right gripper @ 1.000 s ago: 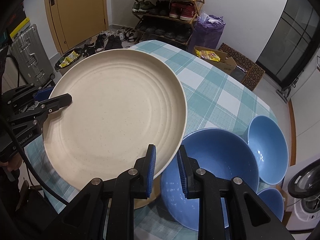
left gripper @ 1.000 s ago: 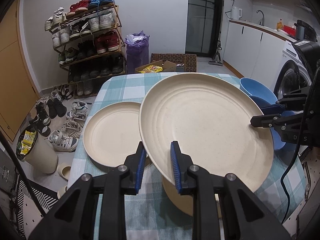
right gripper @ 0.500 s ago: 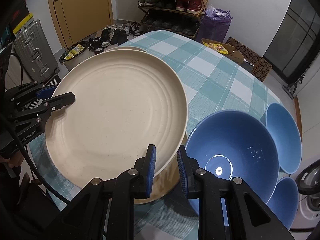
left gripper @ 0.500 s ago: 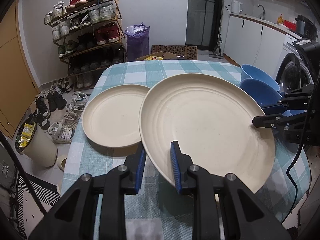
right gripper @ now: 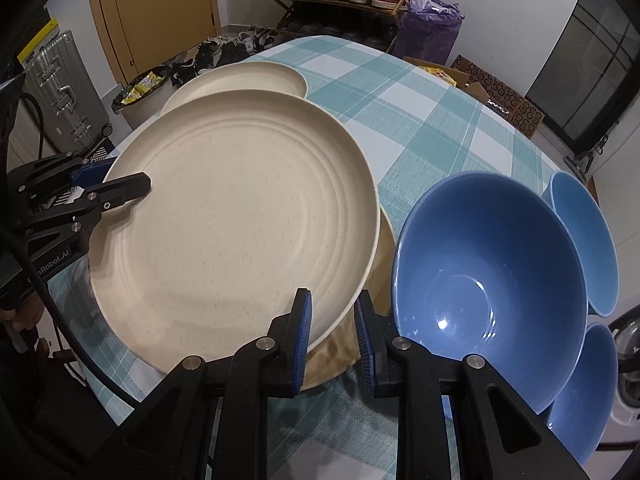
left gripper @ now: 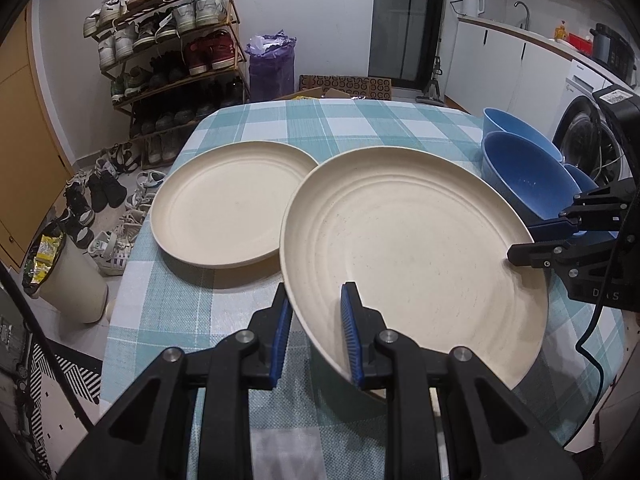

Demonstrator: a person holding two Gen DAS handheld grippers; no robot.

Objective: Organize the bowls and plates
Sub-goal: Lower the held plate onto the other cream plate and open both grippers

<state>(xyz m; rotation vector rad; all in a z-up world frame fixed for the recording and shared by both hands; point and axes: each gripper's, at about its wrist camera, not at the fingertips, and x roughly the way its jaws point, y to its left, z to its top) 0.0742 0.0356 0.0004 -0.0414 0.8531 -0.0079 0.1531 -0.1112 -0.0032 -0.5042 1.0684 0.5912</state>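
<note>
— Gripping the large cream plate point(left gripper: 412, 248) at two opposite points of its rim: left gripper point(left gripper: 316, 328) clamped on the near edge in the left wrist view, right gripper point(right gripper: 332, 332) clamped on the edge beside the bowls.

— Held off the cloth?

— Tilted, and hanging just above another cream plate point(right gripper: 348, 356) lying under it near the table's front edge; only a tan sliver of that lower one peeks out past the held rim.

— And round about?

— A second flat cream plate point(left gripper: 228, 208) resting towards the left edge of the table point(left gripper: 320, 124), its rim partly covered by the held plate in the right wrist view. Blue bowls crowding the right edge: a big one point(right gripper: 488, 288) just beside the right gripper, two smaller ones point(right gripper: 580, 240) point(right gripper: 588, 384) behind and below it, overlapping.

— Room to move?

— Bare checked cloth across the far half of the table, up to the far edge. Tight on the right, against the bowls.

— Surfaces?

— Matte speckled plates with shallow concentric rings; glossy bowls catching the light; woven teal-and-white tablecloth; ribbed blue pads point(left gripper: 350, 332) on black fingers.
</note>
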